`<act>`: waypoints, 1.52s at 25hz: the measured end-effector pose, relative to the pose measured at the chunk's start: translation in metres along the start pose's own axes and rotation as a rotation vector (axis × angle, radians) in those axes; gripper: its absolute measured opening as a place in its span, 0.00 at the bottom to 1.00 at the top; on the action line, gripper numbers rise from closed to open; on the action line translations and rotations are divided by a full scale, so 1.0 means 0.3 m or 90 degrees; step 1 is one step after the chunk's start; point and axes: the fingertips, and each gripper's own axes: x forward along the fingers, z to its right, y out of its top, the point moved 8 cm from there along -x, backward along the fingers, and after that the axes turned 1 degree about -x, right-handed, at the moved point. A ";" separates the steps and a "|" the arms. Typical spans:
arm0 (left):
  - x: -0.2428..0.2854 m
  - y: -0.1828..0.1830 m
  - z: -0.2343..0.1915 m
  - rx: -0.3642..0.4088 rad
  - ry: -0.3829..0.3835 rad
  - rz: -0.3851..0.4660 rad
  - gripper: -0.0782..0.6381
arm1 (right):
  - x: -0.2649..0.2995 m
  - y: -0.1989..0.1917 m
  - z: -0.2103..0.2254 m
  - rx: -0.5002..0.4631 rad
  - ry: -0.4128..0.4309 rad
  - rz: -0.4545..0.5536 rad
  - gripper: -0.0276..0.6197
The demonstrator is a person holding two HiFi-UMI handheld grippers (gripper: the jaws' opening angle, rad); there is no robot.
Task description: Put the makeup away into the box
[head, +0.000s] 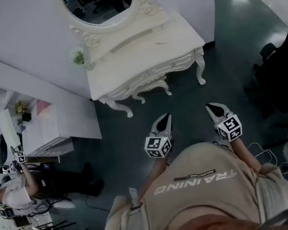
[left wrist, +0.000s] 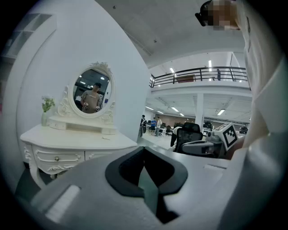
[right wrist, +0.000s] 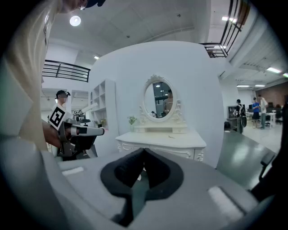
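- Position: person stands on the dark floor (head: pixel 136 134) facing a white dressing table (head: pixel 140 58), well apart from it. Both grippers are held out in front of the chest, side by side, pointing toward the table and slightly downward.
- Left gripper (head: pixel 166 117): jaws together with the tips meeting. Its own view shows nothing between the pads. Its marker cube (head: pixel 158 146) sits at the rear, close to the person's chest.
- Right gripper (head: pixel 211 107): jaws likewise pressed together and empty. Its marker cube (head: pixel 229 128) is at the rear. The two grippers are near each other but not touching.
- Table: an oval mirror (head: pixel 99 5) in a carved white frame stands upright at the back, on a low raised shelf. A small potted plant (head: pixel 78 57) is at the back left corner in the head view. Drawer fronts are closed.
- Task item: one small thin object (head: pixel 160 42) lies flat on the tabletop, right of centre and just in front of the mirror's shelf. It is too small to tell whether it is makeup. Both grippers are well apart from it.
- Surroundings: a white shelf unit (head: pixel 42 122) stands left of the table against the wall. Another person (head: pixel 12 192) is at far left near it. Black office chairs (head: pixel 284 78) are at right.
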 end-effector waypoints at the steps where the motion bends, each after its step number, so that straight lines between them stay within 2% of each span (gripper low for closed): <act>1: -0.010 -0.005 -0.017 -0.001 -0.002 -0.003 0.12 | 0.009 -0.005 -0.012 -0.001 -0.003 -0.004 0.05; 7: -0.048 -0.050 -0.104 -0.018 -0.017 -0.019 0.12 | 0.065 -0.013 -0.080 -0.001 -0.012 -0.026 0.05; 11: -0.046 -0.081 -0.164 -0.027 -0.011 -0.030 0.12 | 0.108 -0.043 -0.100 0.005 -0.006 -0.044 0.05; 17: 0.033 -0.129 -0.240 -0.039 0.003 -0.058 0.12 | 0.228 -0.045 -0.025 0.012 0.005 -0.064 0.05; 22: 0.191 -0.082 -0.267 -0.021 0.019 -0.060 0.12 | 0.347 -0.058 0.120 0.021 0.042 -0.068 0.05; 26: 0.326 0.025 -0.282 -0.022 0.044 -0.057 0.12 | 0.460 0.045 0.265 0.011 0.084 -0.057 0.05; 29: 0.427 0.065 -0.300 -0.017 0.060 -0.077 0.12 | 0.551 0.080 0.376 0.015 0.102 -0.042 0.05; 35: 0.703 0.074 -0.272 0.001 0.088 -0.089 0.12 | 0.641 0.021 0.639 0.027 0.132 -0.066 0.05; 38: 0.833 0.102 -0.272 0.025 0.076 -0.079 0.12 | 0.694 -0.014 0.729 0.040 0.126 -0.068 0.05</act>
